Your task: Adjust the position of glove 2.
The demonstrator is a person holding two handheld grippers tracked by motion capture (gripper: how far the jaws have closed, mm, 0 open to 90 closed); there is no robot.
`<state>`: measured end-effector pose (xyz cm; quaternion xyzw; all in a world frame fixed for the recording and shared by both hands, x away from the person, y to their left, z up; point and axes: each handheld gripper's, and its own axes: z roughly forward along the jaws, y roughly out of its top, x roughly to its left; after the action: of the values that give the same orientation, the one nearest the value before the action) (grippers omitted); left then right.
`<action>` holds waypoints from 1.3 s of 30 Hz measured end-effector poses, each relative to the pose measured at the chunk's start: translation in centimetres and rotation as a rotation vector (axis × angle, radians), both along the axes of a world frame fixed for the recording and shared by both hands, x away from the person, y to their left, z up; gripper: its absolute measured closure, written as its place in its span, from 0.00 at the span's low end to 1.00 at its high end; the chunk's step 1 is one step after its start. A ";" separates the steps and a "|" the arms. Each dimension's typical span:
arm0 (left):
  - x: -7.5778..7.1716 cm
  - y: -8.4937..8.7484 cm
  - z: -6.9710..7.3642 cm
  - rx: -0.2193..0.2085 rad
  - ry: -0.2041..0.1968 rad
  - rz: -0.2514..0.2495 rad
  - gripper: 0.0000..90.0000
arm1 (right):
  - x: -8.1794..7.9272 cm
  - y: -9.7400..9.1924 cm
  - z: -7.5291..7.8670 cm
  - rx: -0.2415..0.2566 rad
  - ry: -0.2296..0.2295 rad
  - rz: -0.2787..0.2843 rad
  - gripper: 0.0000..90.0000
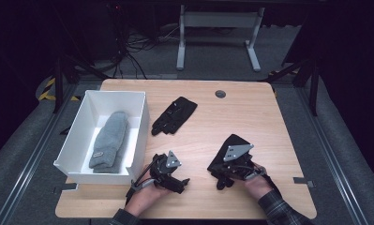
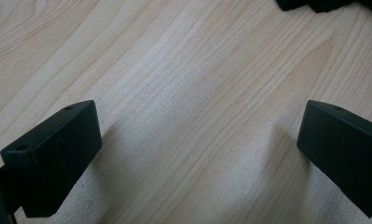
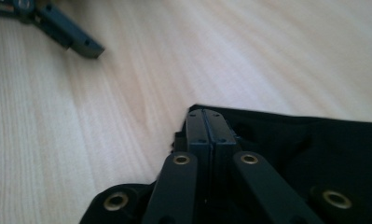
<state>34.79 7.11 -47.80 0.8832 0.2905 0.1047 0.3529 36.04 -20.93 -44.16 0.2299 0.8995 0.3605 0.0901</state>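
A black glove (image 1: 232, 143) lies at the table's front right, and its cloth (image 3: 314, 154) spreads under and beside my right gripper (image 3: 207, 122). That gripper (image 1: 223, 180) has its jaws pressed together on the glove's near edge, which runs taut from the tips. A second black glove (image 1: 174, 115) lies flat in the middle of the table. My left gripper (image 1: 181, 183) rests at the front centre. In its own view the left gripper (image 2: 200, 133) stands wide open over bare wood. A grey knitted glove (image 1: 109, 140) lies in the white box (image 1: 77, 126).
The white box takes up the table's left side, close to my left hand. A round cable grommet (image 1: 220, 93) sits near the far edge. The left gripper's jaw (image 3: 76, 41) shows far off at the top left of the right gripper view.
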 end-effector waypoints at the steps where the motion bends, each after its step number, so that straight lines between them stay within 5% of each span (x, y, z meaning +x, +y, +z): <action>1: 0.0 0.0 0.0 0.000 0.000 0.000 0.00 | 0.3 -0.4 0.3 0.009 -0.011 -0.012 1.00; 10: -0.2 -0.6 1.1 0.032 0.004 0.012 0.06 | 5.4 -5.7 1.4 0.014 -0.073 -0.190 1.00; 14: -0.4 -1.3 2.5 -0.064 -0.009 -0.030 0.36 | 6.7 -7.1 1.0 0.014 -0.064 -0.228 1.00; 21: 0.1 -4.3 3.0 -0.077 0.055 -0.109 0.83 | 7.1 -7.6 0.1 -0.024 -0.046 -0.234 1.00; 24: 0.5 -5.8 3.1 -0.070 0.049 -0.145 0.96 | 7.1 -7.8 -0.1 -0.029 -0.040 -0.240 1.00; 30: 1.4 -8.5 2.9 -0.086 0.080 -0.188 1.00 | 7.2 -8.3 -0.3 -0.031 -0.032 -0.246 1.00; 34: 1.7 -10.2 2.2 -0.051 0.094 -0.210 1.00 | 7.2 -8.4 -0.5 -0.036 -0.027 -0.247 1.00; 39: 2.0 -10.3 2.2 -0.035 0.086 -0.199 1.00 | 6.8 -8.7 -0.8 -0.060 -0.009 -0.241 1.00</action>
<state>36.80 -3.16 -45.58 0.9050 0.2181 0.0258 0.3643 42.89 -29.65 -44.97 0.3320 0.8752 0.3211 0.1436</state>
